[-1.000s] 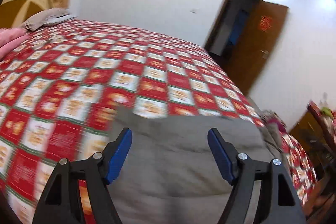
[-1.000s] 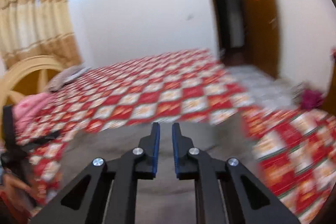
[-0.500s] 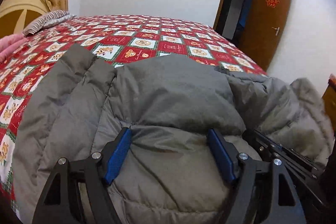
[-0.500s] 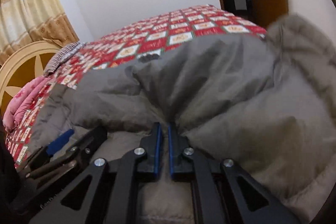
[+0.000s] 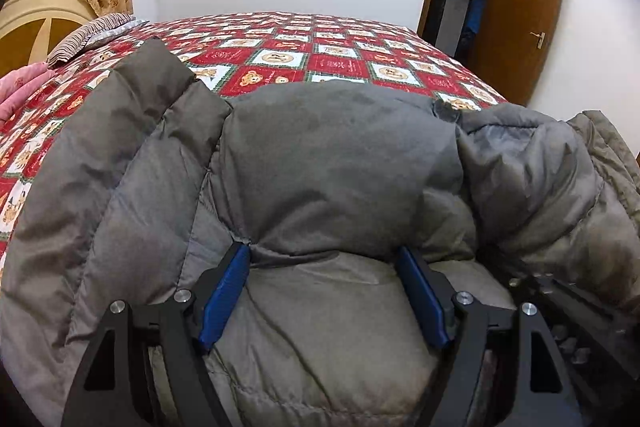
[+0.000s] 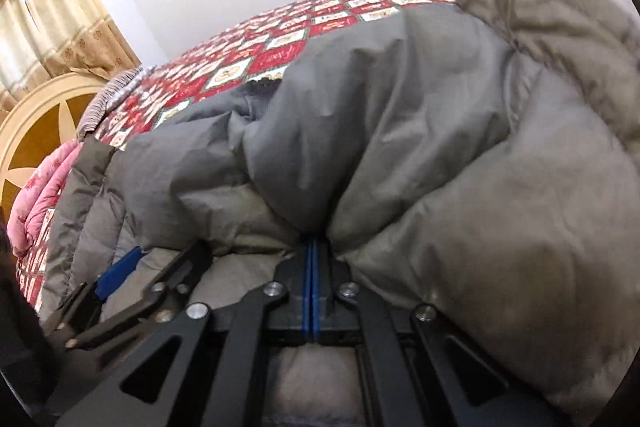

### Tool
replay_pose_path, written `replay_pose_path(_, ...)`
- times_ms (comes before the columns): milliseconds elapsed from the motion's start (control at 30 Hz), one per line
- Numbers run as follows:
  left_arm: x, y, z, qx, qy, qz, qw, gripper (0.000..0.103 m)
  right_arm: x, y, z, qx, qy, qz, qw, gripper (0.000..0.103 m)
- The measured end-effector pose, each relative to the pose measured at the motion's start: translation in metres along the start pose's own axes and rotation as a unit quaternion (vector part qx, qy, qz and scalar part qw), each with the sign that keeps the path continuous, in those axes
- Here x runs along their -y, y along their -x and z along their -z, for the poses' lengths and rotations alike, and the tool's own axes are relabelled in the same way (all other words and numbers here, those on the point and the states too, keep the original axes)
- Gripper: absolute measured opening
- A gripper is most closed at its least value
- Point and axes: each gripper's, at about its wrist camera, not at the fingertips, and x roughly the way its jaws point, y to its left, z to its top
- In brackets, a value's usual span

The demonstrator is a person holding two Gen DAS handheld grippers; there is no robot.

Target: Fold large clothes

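Observation:
A large grey puffer jacket [image 5: 328, 163] lies bunched on the near edge of a bed with a red patterned cover [image 5: 320, 51]. My left gripper [image 5: 324, 259] is open, its blue fingers wide apart with a padded fold of the jacket bulging between them. My right gripper [image 6: 312, 247] is shut, its tips buried in a crease of the jacket [image 6: 400, 131]; whether cloth is pinched between them is hidden. The left gripper also shows at the lower left of the right wrist view [image 6: 120, 271], and the right gripper's black frame at the lower right of the left wrist view [image 5: 572, 307].
A striped pillow [image 5: 92, 35] and pink bedding [image 5: 20, 87] lie at the head of the bed by a cream and brown headboard [image 6: 36, 135]. A brown door [image 5: 520, 11] stands open at the far right. Curtains [image 6: 52, 23] hang at the left.
Both grippers dropped from above the bed down onto the jacket. The jacket now fills the near view. The left stayed open, the right stayed shut and pushed into the crease.

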Motion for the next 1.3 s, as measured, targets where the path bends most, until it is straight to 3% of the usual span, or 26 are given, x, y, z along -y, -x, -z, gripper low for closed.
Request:
replay_pose_path(67, 0.000, 0.000, 0.000, -0.001, 0.000, 0.001, 1.0000, 0.077, -0.001, 0.022, 0.001, 0.028, -0.007, -0.008, 1.000, 0.006)
replay_pose_path(133, -0.001, 0.001, 0.001, 0.000, 0.002, 0.004, 1.0000, 0.077, -0.005, 0.039, 0.005, 0.049, 0.024, 0.023, 0.998, 0.006)
replay_pose_path(233, 0.001, 0.001, 0.000, -0.001, -0.002, 0.001, 1.0000, 0.077, 0.005, 0.026, 0.014, 0.016, 0.019, 0.028, 0.999, 0.000)
replay_pose_path(400, 0.005, 0.001, -0.002, -0.002, -0.008, -0.003, 1.0000, 0.077, 0.006, 0.014, 0.020, 0.028, 0.037, 0.037, 0.998, 0.000)
replay_pose_path(533, -0.007, 0.018, -0.007, -0.021, -0.009, 0.052, 0.9984, 0.077, 0.009, 0.018, 0.016, 0.019, 0.032, 0.026, 0.999, 0.000)
replay_pose_path(600, -0.030, 0.050, -0.008, 0.002, 0.015, 0.068, 0.9975, 0.077, 0.005, 0.027, 0.011, 0.011, 0.021, 0.023, 0.999, 0.003)
replay_pose_path(633, -0.040, 0.066, -0.007, 0.019, 0.025, 0.072, 0.9969, 0.077, 0.001, 0.047, 0.011, 0.035, 0.011, 0.002, 0.999, 0.013)
replay_pose_path(733, -0.078, 0.118, 0.003, 0.069, 0.052, 0.076, 0.9933, 0.077, -0.033, 0.084, 0.016, 0.089, 0.073, -0.010, 0.993, 0.013)
replay_pose_path(833, -0.108, 0.139, 0.014, 0.096, 0.089, 0.047, 0.9902, 0.080, -0.057, 0.080, 0.025, 0.083, 0.094, -0.020, 0.992, 0.013)
replay_pose_path(900, -0.127, 0.139, 0.023, 0.107, 0.133, 0.057, 0.9836, 0.082, -0.060, 0.054, 0.032, 0.056, 0.092, -0.009, 0.994, 0.013)
replay_pose_path(1000, -0.148, 0.124, 0.034, 0.089, 0.200, 0.104, 0.9702, 0.082, -0.048, 0.020, 0.041, 0.025, 0.066, -0.002, 0.997, 0.000)
replay_pose_path(1167, -0.154, 0.072, 0.050, 0.000, 0.247, 0.137, 0.9593, 0.082, -0.041, 0.014, 0.041, 0.019, 0.055, -0.015, 0.998, 0.000)
replay_pose_path(1233, -0.146, 0.073, 0.054, 0.027, 0.235, 0.132, 0.9626, 0.084, -0.045, 0.014, 0.044, 0.022, 0.067, -0.004, 0.997, 0.000)
replay_pose_path(1300, -0.136, 0.072, 0.054, 0.025, 0.212, 0.133, 0.9678, 0.090, -0.050, 0.014, 0.045, 0.025, 0.074, 0.002, 0.997, 0.000)
